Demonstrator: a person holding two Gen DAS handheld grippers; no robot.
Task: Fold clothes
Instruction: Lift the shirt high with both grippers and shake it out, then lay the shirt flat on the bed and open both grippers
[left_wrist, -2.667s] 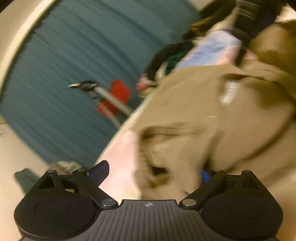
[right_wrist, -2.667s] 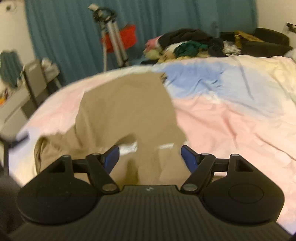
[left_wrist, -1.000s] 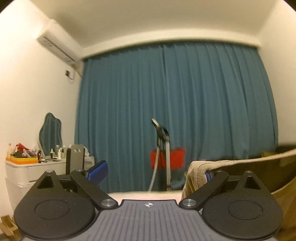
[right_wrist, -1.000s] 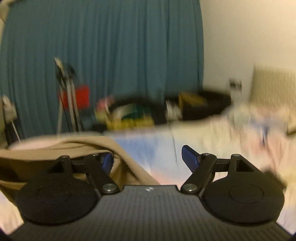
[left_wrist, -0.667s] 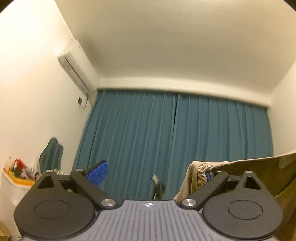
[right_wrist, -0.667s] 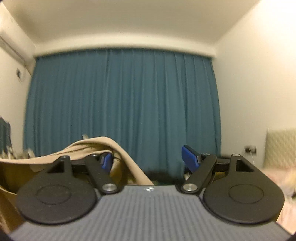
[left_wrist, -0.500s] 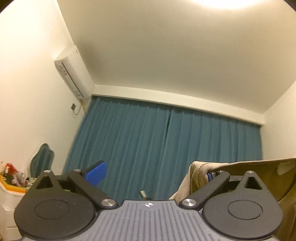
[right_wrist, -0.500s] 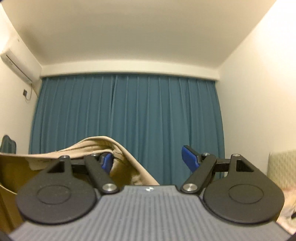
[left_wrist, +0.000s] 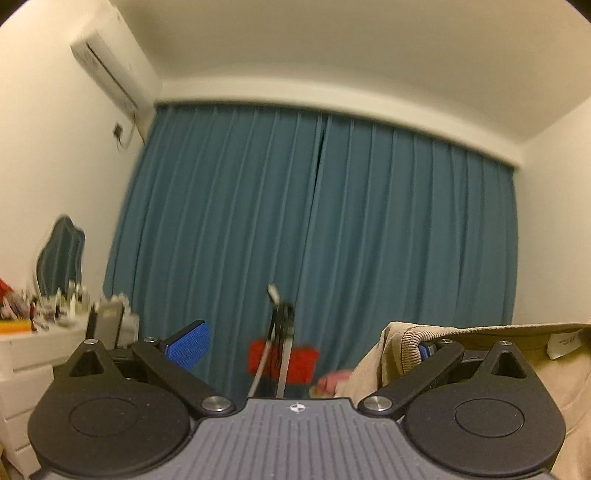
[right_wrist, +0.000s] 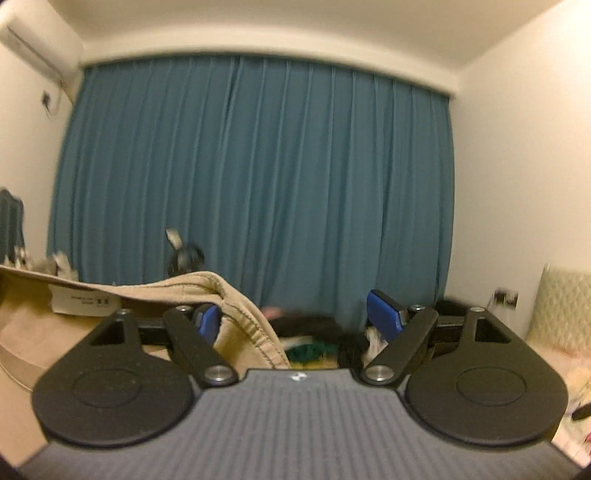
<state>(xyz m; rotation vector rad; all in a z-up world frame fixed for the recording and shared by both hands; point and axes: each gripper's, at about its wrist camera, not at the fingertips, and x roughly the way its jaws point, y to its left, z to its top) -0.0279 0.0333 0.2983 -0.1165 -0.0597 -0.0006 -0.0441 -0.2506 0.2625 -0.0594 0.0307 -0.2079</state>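
1. One tan garment (left_wrist: 480, 334) hung in the air between the two grippers. Its ribbed edge was draped over the inner finger of each, and the cloth was stretched from one to the other.
2. The left gripper (left_wrist: 310, 345) stood with its jaws wide apart. Its left blue pad (left_wrist: 188, 343) was bare, with only the curtain behind it. The right pad was almost buried under the garment's ribbed hem, so the cloth was hooked on that one finger and not pinched between the two.
3. The right gripper (right_wrist: 297, 317) was likewise spread wide, and its jaws had just been opening a little further. One pad (right_wrist: 384, 314) stood free on the right. The other, on the left, lay under the folded tan edge. Nothing filled the gap between them.
4. Two white labels showed on the garment's inside, one in each view (left_wrist: 563, 341) (right_wrist: 85, 301).
5. One teal curtain (right_wrist: 258, 177) covered the far wall in two drawn panels.
6. One air conditioner (left_wrist: 114, 70) was mounted high on the left wall.
7. One tripod (left_wrist: 277, 350) stood before the curtain, with something red (left_wrist: 295, 362) blurred behind its legs.
8. A heap of dark and green clothes (right_wrist: 314, 343) lay low behind the right gripper; its pieces were too blurred to count.
9. One white dresser (left_wrist: 26, 354) stood at the left with small clutter on top.
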